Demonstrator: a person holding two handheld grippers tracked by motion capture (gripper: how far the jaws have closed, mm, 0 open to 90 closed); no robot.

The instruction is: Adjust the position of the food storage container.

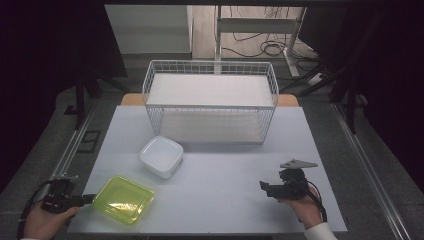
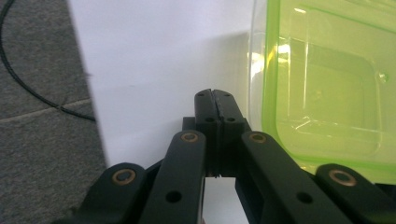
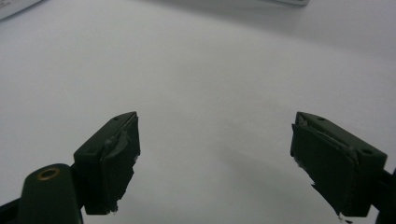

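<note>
A translucent lime-green square container (image 1: 123, 198) lies at the front left of the white table (image 1: 225, 165). My left gripper (image 1: 90, 198) is shut with nothing between its jaws, its tip just left of the green container's edge. In the left gripper view the closed left gripper (image 2: 215, 93) points over the table beside the green container (image 2: 327, 84). A white square dish (image 1: 161, 156) rests upside down near the table's middle. My right gripper (image 1: 263, 187) is held at the front right, and in the right gripper view the right gripper (image 3: 215, 140) stands open over bare table.
A white wire basket rack (image 1: 210, 100) with two shelves stands at the back of the table. Grey floor (image 2: 42, 93) with a black cable lies past the table's left edge. Desk legs and cables show behind the rack.
</note>
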